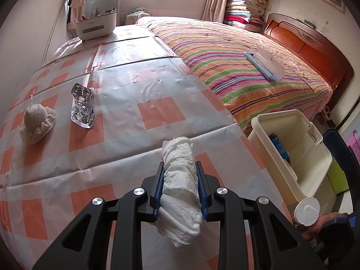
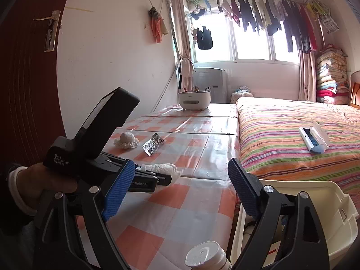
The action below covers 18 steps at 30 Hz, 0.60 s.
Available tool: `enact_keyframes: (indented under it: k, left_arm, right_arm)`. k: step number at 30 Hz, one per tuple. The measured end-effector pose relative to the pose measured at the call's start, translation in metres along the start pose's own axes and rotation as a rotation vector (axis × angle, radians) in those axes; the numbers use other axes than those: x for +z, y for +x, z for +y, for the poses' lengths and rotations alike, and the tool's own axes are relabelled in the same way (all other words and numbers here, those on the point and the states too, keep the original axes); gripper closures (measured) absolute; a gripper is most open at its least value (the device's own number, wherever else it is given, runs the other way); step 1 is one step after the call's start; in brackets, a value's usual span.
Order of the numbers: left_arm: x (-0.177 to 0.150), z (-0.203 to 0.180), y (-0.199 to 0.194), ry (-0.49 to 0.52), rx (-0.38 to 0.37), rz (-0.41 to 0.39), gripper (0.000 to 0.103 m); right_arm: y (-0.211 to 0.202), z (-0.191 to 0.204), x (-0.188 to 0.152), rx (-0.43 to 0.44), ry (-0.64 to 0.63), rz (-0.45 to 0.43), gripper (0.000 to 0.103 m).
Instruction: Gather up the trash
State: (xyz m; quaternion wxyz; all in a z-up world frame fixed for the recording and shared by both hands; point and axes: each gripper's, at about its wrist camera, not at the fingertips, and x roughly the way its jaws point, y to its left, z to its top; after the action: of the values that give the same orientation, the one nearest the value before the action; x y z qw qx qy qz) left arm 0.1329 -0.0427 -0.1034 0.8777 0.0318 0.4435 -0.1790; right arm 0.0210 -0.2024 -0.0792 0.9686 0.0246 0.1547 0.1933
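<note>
the left gripper (image 1: pixel 180 171) is clenched on a crumpled white tissue (image 1: pixel 178 180), low in the middle of the left wrist frame; the blue pads press the wad from both sides and its ends stick out past them toward the lens and away from it. in the right wrist view the same tissue (image 2: pixel 162 168) pokes out of the left gripper (image 2: pixel 167 176) at centre left, above the checked table (image 2: pixel 193 193), with a hand (image 2: pixel 54 180) on the handle at the left edge.

the right gripper (image 2: pixel 180 193) stands released, its two blue pads far apart with nothing between them, across the bottom of its own frame.

a cream bin (image 1: pixel 315 153) sits at the right of the left wrist frame, just beside the table edge (image 1: pixel 135 135), with a blue item lying inside. in the right wrist view the bin (image 2: pixel 337 202) fills the lower right corner. a white bottle cap (image 1: pixel 307 210) shows near the bin's lower rim, and at the bottom centre of the right wrist frame (image 2: pixel 202 257).

on the table at left lie a silver foil pack (image 1: pixel 82 105) and, near it but apart, a small knitted hat (image 1: pixel 37 123). a white holder (image 1: pixel 96 25) stands at the upper left. a striped bed (image 1: pixel 247 67) fills the upper right, with a white and blue device (image 1: pixel 264 65) on it.
</note>
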Motion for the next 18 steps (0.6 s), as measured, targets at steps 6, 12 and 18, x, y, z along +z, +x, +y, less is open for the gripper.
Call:
enact_keyframes:
  k: [6,12,18]
  left_arm:
    - [-0.003,-0.003,0.002,0.019,-0.005,0.018,0.077]
    - [-0.006,-0.005,0.004,0.028,-0.008,0.027,0.077]
    - [-0.006,-0.004,0.004,0.022,-0.011,0.031,0.077]
  right_arm:
    - [-0.001,0.004,0.010,0.005,0.013,-0.039,0.019]
    - [0.003,0.006,0.020,-0.012,0.019,-0.056,0.019]
    - [0.012,-0.010,0.024,-0.042,0.083,-0.035,0.019]
